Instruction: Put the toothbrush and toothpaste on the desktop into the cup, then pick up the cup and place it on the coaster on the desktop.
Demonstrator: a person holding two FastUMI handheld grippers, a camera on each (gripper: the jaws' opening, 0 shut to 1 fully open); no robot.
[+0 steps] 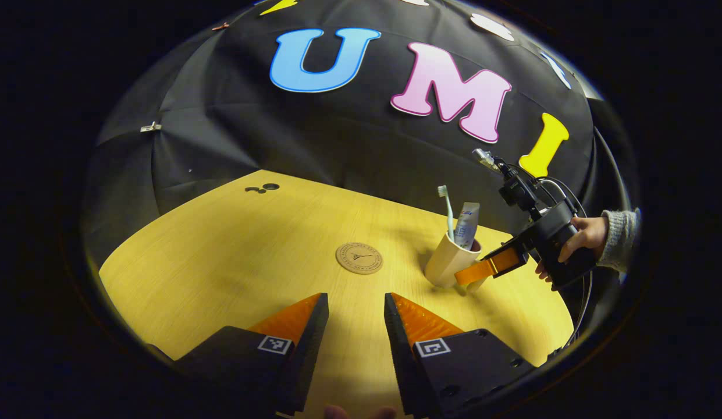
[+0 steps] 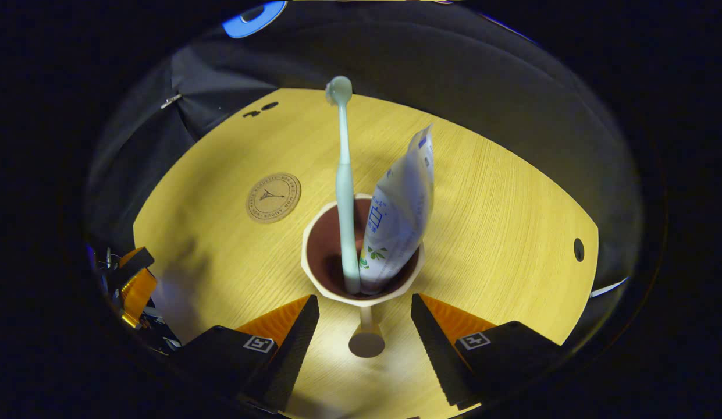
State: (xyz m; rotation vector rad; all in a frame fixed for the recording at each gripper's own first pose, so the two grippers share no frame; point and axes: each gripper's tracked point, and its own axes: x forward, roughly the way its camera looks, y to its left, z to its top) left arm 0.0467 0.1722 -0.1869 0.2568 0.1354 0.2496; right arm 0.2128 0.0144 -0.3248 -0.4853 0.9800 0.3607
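In the left gripper view, two small dark holes (image 1: 262, 188) sit in the desktop (image 1: 233, 244) far to the left of the cup and back near the booth wall. The left gripper (image 1: 356, 317) hovers over bare wood, nearer the camera than the cup and to its left; its jaws stand moderately apart with nothing between them. The round coaster (image 1: 359, 258) lies flat, just left of the cup and apart from it. The cup (image 1: 451, 261) stands upright on the desktop, not on the coaster. The toothbrush (image 1: 447, 209) stands in it, bristle head up, and the toothpaste (image 1: 466, 226) tube stands beside the brush on its right. The right gripper (image 1: 474, 272) reaches the cup from the right, one finger lying across the lower front of the cup; a hand (image 1: 579, 238) in a grey sleeve (image 1: 619, 235) holds its body.

In the right gripper view, the left gripper (image 2: 131, 285) shows far left of the cup, its jaws too blurred to judge. The coaster (image 2: 273, 197) lies up and left of the cup (image 2: 320, 256). The toothbrush (image 2: 344, 192) and toothpaste (image 2: 398, 215) lean in the cup's dark inside. The right gripper (image 2: 365, 314) has its jaws wide either side of the cup's handle (image 2: 366, 337), not visibly pressing on it. One dark hole (image 2: 578, 249) lies far right of the cup
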